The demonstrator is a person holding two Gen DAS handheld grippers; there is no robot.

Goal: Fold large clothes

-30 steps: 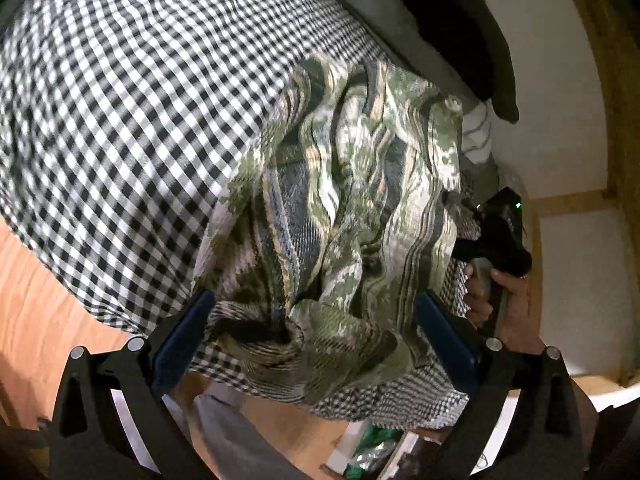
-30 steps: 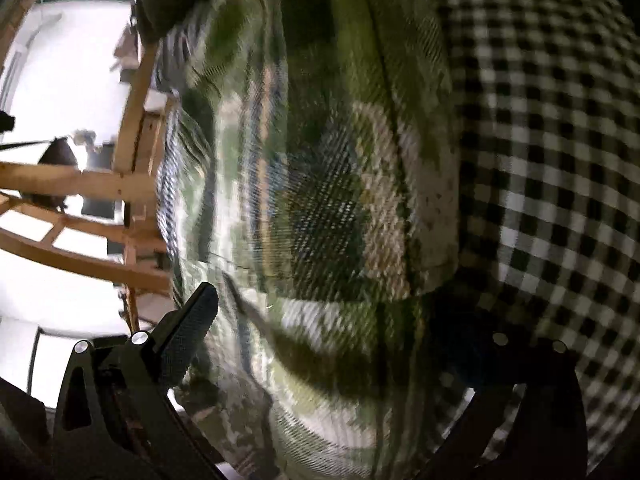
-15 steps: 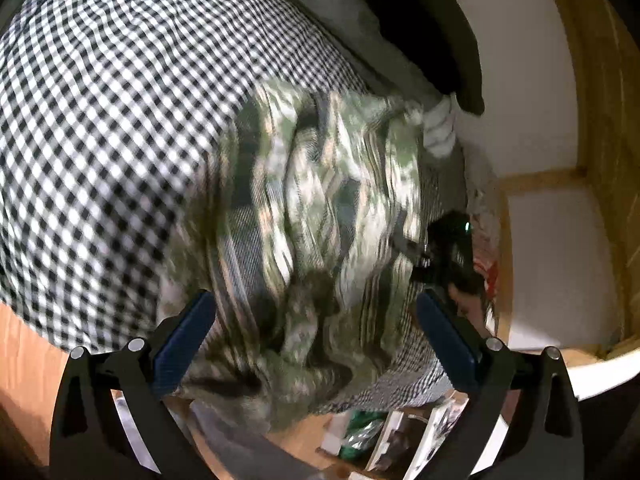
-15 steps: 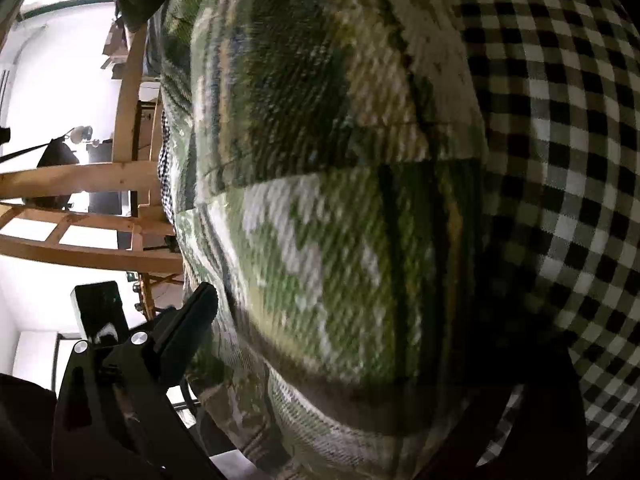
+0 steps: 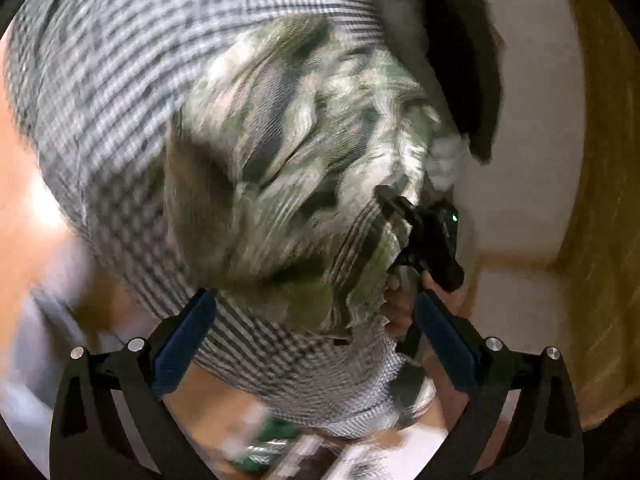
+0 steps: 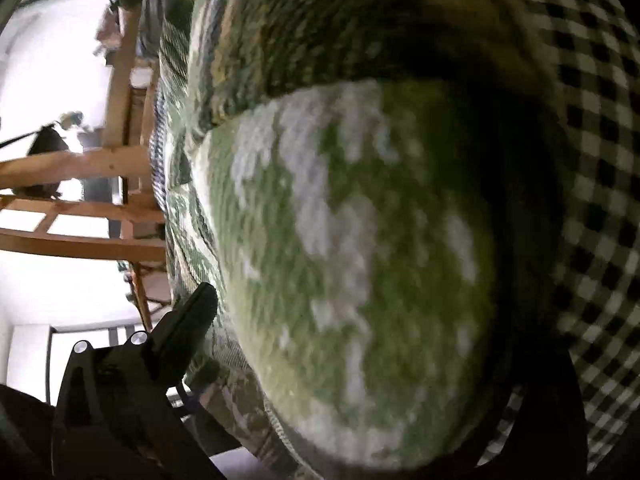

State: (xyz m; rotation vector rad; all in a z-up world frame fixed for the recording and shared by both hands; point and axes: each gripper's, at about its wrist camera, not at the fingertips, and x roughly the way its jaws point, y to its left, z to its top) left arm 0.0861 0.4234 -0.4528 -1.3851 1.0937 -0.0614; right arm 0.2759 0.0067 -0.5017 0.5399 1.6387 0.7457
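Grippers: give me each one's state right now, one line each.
Left gripper: jaws open, holding nothing.
Right gripper: at the green patterned garment; cannot be told whether it is closed on the cloth.

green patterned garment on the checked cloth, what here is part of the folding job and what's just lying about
Part of the job:
- green patterned garment, bunched up on the checked cloth
- right gripper, at the garment's edge
- left gripper, open, holding nothing

Just lying about:
- dark item at the far side
- wooden frame
- blurred green and white clutter on the floor
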